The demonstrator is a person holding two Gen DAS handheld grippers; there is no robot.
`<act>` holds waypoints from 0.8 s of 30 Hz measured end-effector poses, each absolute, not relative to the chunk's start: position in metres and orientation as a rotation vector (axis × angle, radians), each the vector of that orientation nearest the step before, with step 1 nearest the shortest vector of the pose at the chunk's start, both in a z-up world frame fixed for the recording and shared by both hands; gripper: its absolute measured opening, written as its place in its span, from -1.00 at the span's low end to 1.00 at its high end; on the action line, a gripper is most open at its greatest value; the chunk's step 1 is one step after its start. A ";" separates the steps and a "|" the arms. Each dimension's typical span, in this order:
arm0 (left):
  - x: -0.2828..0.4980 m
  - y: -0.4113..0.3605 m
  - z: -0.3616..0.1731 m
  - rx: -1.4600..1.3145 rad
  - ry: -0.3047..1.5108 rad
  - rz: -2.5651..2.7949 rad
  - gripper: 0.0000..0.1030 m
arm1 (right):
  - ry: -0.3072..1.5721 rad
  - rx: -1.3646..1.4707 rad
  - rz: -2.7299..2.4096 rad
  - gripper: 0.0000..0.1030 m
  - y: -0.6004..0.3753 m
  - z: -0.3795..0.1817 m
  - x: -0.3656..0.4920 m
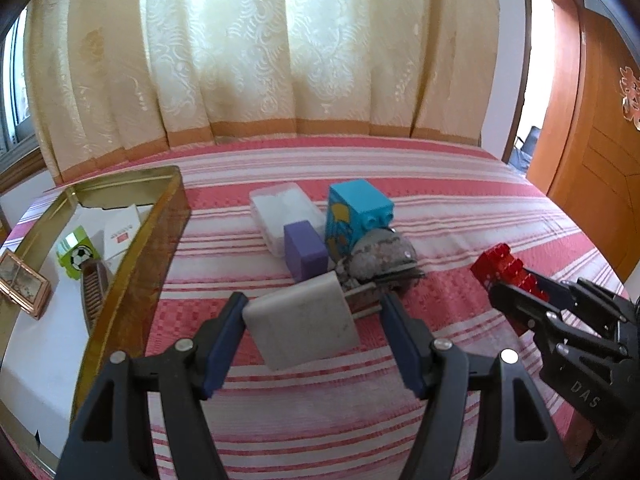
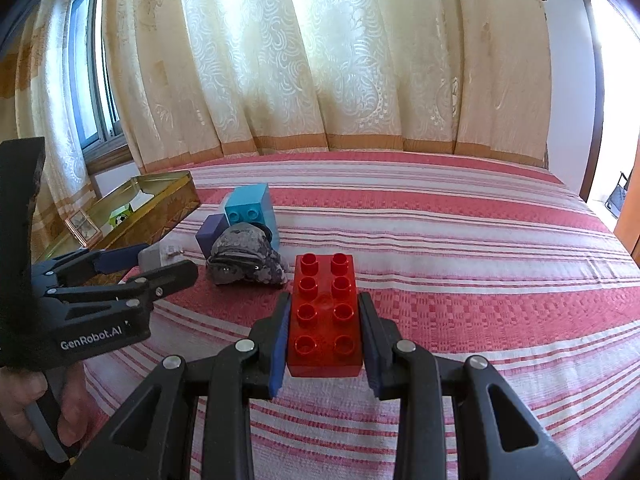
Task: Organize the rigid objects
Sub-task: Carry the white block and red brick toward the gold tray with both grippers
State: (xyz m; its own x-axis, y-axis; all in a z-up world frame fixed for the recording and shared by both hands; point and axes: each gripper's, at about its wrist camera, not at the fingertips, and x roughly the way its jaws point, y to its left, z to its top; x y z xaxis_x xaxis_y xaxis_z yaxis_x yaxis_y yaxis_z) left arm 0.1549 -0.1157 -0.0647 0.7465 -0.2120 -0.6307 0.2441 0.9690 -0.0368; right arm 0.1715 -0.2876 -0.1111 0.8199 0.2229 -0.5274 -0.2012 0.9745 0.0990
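My left gripper (image 1: 314, 308) is open around a white charger plug (image 1: 302, 326) that lies on the striped bedspread; its jaws stand wider than the plug, which touches the left finger. My right gripper (image 2: 325, 300) is shut on a red studded brick (image 2: 325, 312) and holds it above the bed; the brick also shows in the left wrist view (image 1: 506, 274). Behind the plug lie a purple block (image 1: 305, 250), a blue brick (image 1: 356, 216), a clear plastic box (image 1: 286, 210) and a grey sequined pouch (image 1: 380, 258).
A gold tin box (image 1: 132, 256) stands at the left; inside are a green football brick (image 1: 76, 256), a white card box (image 1: 120, 232), a brown comb (image 1: 94, 288) and a small framed case (image 1: 24, 280). Curtains hang behind the bed. A wooden door (image 1: 592, 152) is at right.
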 end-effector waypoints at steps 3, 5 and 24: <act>0.153 -0.113 -0.063 0.042 0.666 -0.240 0.32 | 0.559 0.041 0.224 -0.34 -0.288 -0.110 0.170; 0.151 -0.112 -0.062 0.038 0.655 -0.235 0.32 | 0.549 0.044 0.227 -0.34 -0.289 -0.110 0.168; 0.128 -0.101 -0.048 0.008 0.516 -0.198 0.32 | 0.449 0.055 0.216 -0.34 -0.291 -0.102 0.150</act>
